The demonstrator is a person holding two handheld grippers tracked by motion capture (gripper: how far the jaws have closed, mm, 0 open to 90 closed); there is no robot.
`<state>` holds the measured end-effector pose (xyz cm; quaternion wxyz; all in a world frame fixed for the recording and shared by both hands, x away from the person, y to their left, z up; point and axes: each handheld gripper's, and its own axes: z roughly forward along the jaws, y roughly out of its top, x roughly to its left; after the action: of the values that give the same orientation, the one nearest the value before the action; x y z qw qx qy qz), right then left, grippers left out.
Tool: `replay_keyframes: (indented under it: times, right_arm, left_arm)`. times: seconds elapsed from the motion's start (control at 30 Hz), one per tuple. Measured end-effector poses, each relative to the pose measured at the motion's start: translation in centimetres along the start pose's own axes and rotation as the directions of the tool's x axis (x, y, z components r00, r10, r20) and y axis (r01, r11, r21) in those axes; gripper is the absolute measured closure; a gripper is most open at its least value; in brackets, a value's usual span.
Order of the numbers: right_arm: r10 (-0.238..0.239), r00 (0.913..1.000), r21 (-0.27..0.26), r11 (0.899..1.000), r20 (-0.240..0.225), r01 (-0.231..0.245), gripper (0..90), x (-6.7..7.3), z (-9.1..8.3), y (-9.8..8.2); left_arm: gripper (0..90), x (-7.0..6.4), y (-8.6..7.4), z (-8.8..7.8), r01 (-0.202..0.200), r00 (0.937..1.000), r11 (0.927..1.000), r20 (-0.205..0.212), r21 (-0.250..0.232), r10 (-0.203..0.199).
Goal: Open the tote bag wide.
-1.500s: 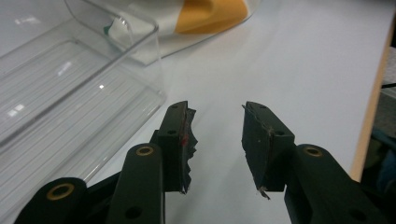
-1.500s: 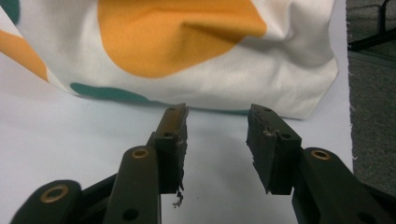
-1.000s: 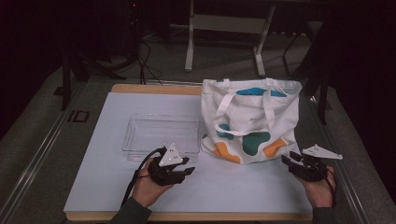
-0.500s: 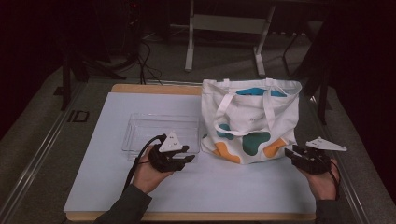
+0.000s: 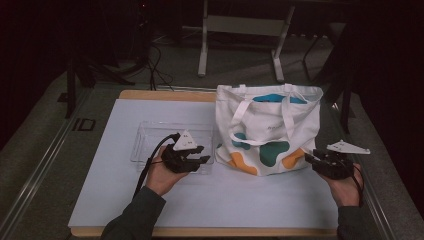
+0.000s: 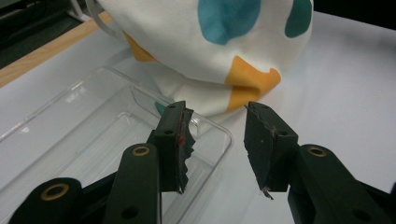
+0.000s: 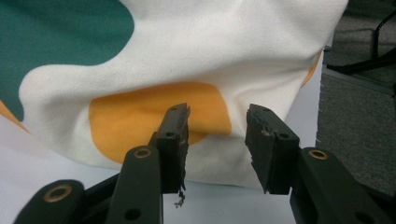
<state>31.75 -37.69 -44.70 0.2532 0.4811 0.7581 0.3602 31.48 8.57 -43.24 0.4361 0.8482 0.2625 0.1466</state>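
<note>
Both tongs are released, nothing between the jaws. Left tongs [image 5: 199, 161] sit over the near right corner of the clear plastic tray [image 5: 150, 135], pointing at the tote bag [image 5: 270, 127]. Right tongs [image 5: 311, 158] sit just off the bag's lower right corner, jaws aimed at the orange patch [image 7: 154, 116].

The tote bag stands on the tabletop [image 5: 115, 190] directly ahead of both tongs, between them, its bottom slumped forward. Its lower left edge lies close against the tray's corner; in the left gripper view the fabric [image 6: 219, 65] is just beyond the tray rim [image 6: 219, 133].

My read: you're lining up to grab the bag by its two bottom corners. To do it well:
- Take the left tongs clear of the tray rim first, or you'll pinch plastic along with cloth.
- Go for a fold, not flat cloth. Flat fabric slips out of the jaws.
- Bring the right tongs in low, at the seam below the orange patch.
- Clamp both sides at about the same height so the bag doesn't twist.
- Watch the handles [image 5: 240, 120] draped down the front; don't snag them.

Contents of the bag can't be told from here, so expect weight.
</note>
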Motion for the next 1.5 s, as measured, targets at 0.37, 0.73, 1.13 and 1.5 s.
replay_keyframes:
  times: [0.37, 0.73, 1.13, 1.5]
  right_arm:
    - [-0.006, 1.0000, -0.002, 1.000, 0.007, 0.006, 59.3, -0.3, 0.4, 1.0]
    - [-0.010, 0.9998, -0.010, 1.000, 0.017, 0.010, 59.8, -0.9, 0.7, 2.3]
    - [-0.007, 0.9995, -0.013, 1.000, 0.029, 0.008, 60.4, -1.5, 1.3, 3.4]
    - [0.002, 0.9990, -0.027, 1.000, 0.045, -0.001, 60.7, -2.3, 1.8, 4.4]
  left_arm:
    - [59.3, 0.9, 0.6, 0.6, 0.011, 0.9999, 0.9999, -0.007, -0.001, -0.011]
    - [58.6, 1.8, 1.4, 1.0, 0.021, 0.9996, 0.9995, -0.020, -0.022, -0.021]
    - [57.4, 3.0, 1.6, 1.7, 0.049, 0.9983, 0.9986, -0.032, -0.021, -0.049]
    - [55.8, 3.9, 2.9, 2.4, 0.065, 0.9973, 0.9972, -0.032, -0.038, -0.066]
